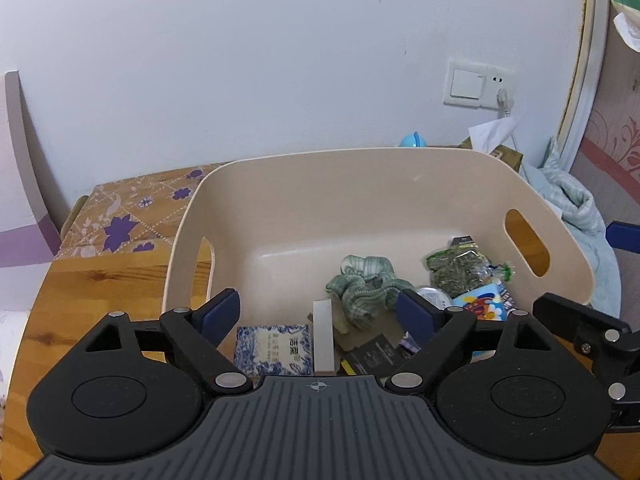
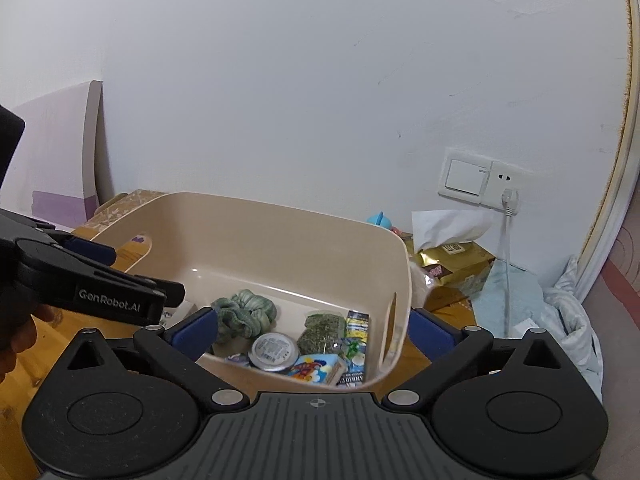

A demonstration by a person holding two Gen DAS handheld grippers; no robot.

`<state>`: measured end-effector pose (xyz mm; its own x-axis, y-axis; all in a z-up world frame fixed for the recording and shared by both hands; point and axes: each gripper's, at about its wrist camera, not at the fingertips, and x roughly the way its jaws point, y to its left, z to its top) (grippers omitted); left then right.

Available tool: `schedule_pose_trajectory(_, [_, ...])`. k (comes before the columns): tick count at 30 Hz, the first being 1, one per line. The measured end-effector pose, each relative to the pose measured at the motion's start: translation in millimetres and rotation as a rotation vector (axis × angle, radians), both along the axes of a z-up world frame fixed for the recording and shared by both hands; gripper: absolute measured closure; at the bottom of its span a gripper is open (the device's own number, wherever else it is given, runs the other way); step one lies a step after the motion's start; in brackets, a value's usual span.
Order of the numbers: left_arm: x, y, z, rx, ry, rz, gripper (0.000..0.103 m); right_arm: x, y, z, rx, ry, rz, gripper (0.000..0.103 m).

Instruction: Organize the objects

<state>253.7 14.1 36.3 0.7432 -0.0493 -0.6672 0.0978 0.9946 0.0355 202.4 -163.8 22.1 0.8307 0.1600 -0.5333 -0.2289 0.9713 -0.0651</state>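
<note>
1. The left gripper (image 1: 320,312) hangs over the near rim of the beige basket (image 1: 304,184) with its jaws spread wide and nothing between the pads; its blue fingertips (image 1: 222,312) touch nothing.
2. The right gripper (image 2: 316,332) is likewise spread to its widest and empty, its jaws straddling the basket's near right corner without pressing on it.
3. The task's things lie in the basket, crowded toward its near side: one green checked cloth (image 1: 362,286) bunched up, one bag of dried green herbs (image 1: 456,272), one round tin (image 2: 274,352), one bright cartoon-printed packet (image 1: 482,308), one blue-and-white patterned box (image 1: 274,350), one white block (image 1: 323,336) standing on edge beside that box, and one dark card or booklet (image 1: 374,354).
4. The far half of the basket floor is bare. The basket has two slot handles, one in each end wall.
5. The basket rests on a wooden table (image 1: 100,288); one floral-patterned box (image 1: 132,212) sits at the table's far left, behind the basket.
6. To the right of the basket are one gold tissue pack (image 2: 452,264) with a white tissue sticking up, one small blue object (image 1: 414,140) behind the rim, and a crumpled pale blue cloth (image 1: 572,204).
7. The wall behind is plain white, carrying one switch plate (image 2: 464,178) and one socket with a white plug and cord.
8. A pale board with a purple band (image 2: 60,160) leans at the left; a curved cream frame borders the right.
</note>
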Motion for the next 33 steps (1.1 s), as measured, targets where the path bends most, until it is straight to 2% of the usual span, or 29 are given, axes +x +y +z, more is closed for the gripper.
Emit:
schedule_pose_trajectory(3, [-9.1, -1.1, 5.5, 0.014, 0.003, 0.008, 0.015, -8.7, -1.4, 3.1, 0.004, -0.002, -0.001, 0.000])
schedule_pose_trajectory(12, [-42.4, 5.1, 20.3, -0.013, -0.027, 0.029, 0.014, -35.4, -4.2, 4.1, 0.006, 0.011, 0.014, 0.000])
schedule_pose_trajectory(22, [-87.1, 12.3, 21.4, -0.038, -0.049, 0.069, 0.014, -69.9, -21.2, 6.4, 0.019, 0.024, -0.019, 0.000])
schedule_pose_trajectory(33, [-134.6, 13.8, 21.9, -0.018, -0.057, 0.076, 0.014, -106.1, -45.0, 4.7, 0.039, 0.034, -0.038, 0.000])
